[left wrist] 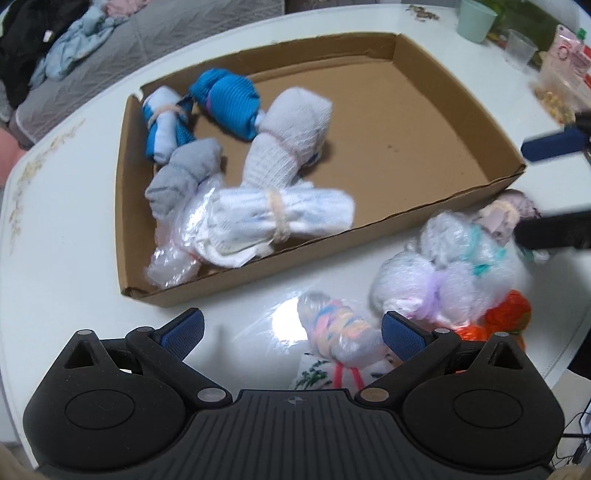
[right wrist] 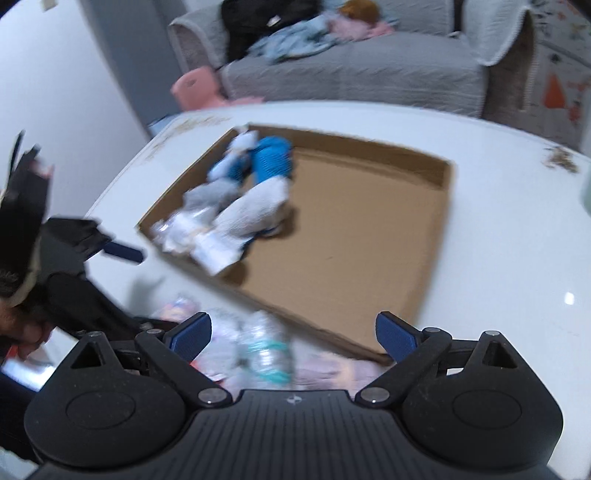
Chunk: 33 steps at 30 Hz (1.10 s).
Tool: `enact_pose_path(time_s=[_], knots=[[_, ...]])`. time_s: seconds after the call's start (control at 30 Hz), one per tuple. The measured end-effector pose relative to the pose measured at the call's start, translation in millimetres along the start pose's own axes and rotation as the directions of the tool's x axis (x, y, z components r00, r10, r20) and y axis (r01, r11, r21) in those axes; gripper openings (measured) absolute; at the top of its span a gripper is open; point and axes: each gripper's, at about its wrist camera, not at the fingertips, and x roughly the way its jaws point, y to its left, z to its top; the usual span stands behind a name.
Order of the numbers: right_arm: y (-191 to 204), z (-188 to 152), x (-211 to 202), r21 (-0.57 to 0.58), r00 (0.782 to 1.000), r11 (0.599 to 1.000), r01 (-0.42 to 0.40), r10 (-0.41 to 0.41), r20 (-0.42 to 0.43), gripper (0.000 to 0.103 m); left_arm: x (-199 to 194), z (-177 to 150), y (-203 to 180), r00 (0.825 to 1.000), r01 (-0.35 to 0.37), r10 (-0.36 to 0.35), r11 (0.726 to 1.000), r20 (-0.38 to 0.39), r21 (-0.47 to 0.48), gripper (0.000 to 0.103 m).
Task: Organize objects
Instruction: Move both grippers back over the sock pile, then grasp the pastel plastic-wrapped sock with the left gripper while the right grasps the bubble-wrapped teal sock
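A shallow cardboard box (left wrist: pixel 424 92) on the white table holds several rolled sock bundles at its left end: a blue one (left wrist: pixel 225 99), a white one (left wrist: pixel 291 125), a grey one (left wrist: pixel 184 177) and a white banded one (left wrist: pixel 280 214). Outside the box's near wall lies a pile of plastic-wrapped bundles (left wrist: pixel 454 273). My left gripper (left wrist: pixel 293 332) is open low over the table, and a striped wrapped bundle (left wrist: pixel 340 328) lies between its fingers, untouched. My right gripper (right wrist: pixel 293 334) is open above the same pile (right wrist: pixel 266 347); its fingers (left wrist: pixel 554 144) enter the left wrist view from the right.
A mint cup (left wrist: pixel 474 20), a clear cup (left wrist: pixel 521 48) and snack packets (left wrist: pixel 565 66) stand at the table's far right. A grey sofa (right wrist: pixel 351 70) with clothes sits behind the table. A hand (right wrist: pixel 26 328) holds the left gripper at the left. The box's right half (right wrist: pixel 351 236) is bare.
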Motion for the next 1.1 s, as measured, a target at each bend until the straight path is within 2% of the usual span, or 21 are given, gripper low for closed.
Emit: enact_pose_path(time_s=[0.13, 0.17, 0.27, 0.3, 0.33, 0.43, 0.6, 0.77, 0.87, 0.93, 1.1], knots=[[11.4, -1.7, 27.1, -0.032, 0.996, 0.999, 0.004, -0.007, -0.094, 0.083, 4.2, -2.6, 12.7, 0.999, -0.032, 0.031, 0.999, -0.014, -0.034, 0.102], [13.3, -2.2, 32.4, -0.037, 0.994, 0.999, 0.001, -0.005, -0.109, 0.085, 4.2, -3.4, 16.5, 0.999, -0.037, 0.036, 0.998, -0.016, -0.047, 0.102], [15.7, -3.5, 32.4, -0.049, 0.994, 0.999, -0.002, -0.003, -0.107, 0.085, 5.5, -6.3, 26.2, 0.999, -0.049, 0.048, 0.996, -0.016, -0.073, 0.102], [14.3, -3.3, 30.1, -0.041, 0.994, 0.999, -0.008, 0.004, -0.107, 0.073, 6.1, -7.4, 28.6, 0.998, -0.053, 0.051, 0.995, -0.019, -0.079, 0.102], [14.7, -2.3, 27.2, -0.036, 0.995, 0.999, -0.016, 0.013, -0.100, 0.069, 6.4, -8.1, 29.9, 0.998, -0.054, 0.053, 0.995, -0.022, -0.084, 0.102], [17.2, -4.5, 19.1, -0.062, 0.996, 0.997, -0.047, 0.043, -0.074, 0.069, 8.2, -6.2, 31.2, 0.999, -0.054, 0.053, 0.995, -0.014, -0.086, 0.102], [22.3, -4.5, 28.1, -0.082, 0.992, 0.996, -0.043, 0.032, -0.122, 0.067, 10.4, -2.1, 21.4, 0.998, -0.061, 0.061, 0.997, 0.012, -0.043, 0.102], [27.3, -4.9, 32.7, -0.095, 0.986, 0.993, -0.065, 0.049, -0.157, 0.057, 15.9, -1.0, 19.3, 0.998, -0.047, 0.048, 0.999, 0.028, -0.026, 0.096], [29.5, -7.1, 37.1, -0.107, 0.982, 0.991, -0.081, 0.061, -0.180, 0.052, 18.3, -0.9, 20.1, 0.999, -0.033, 0.034, 0.999, 0.034, -0.016, 0.087], [30.2, -9.2, 41.5, -0.115, 0.978, 0.990, -0.085, 0.060, -0.202, 0.052, 19.9, -1.4, 20.8, 0.999, -0.020, 0.021, 1.000, 0.038, -0.018, 0.082], [31.5, -13.8, 42.7, -0.122, 0.972, 0.988, -0.093, 0.063, -0.226, 0.053, 21.1, -2.6, 19.0, 0.998, 0.020, -0.019, 1.000, 0.055, -0.023, 0.081]])
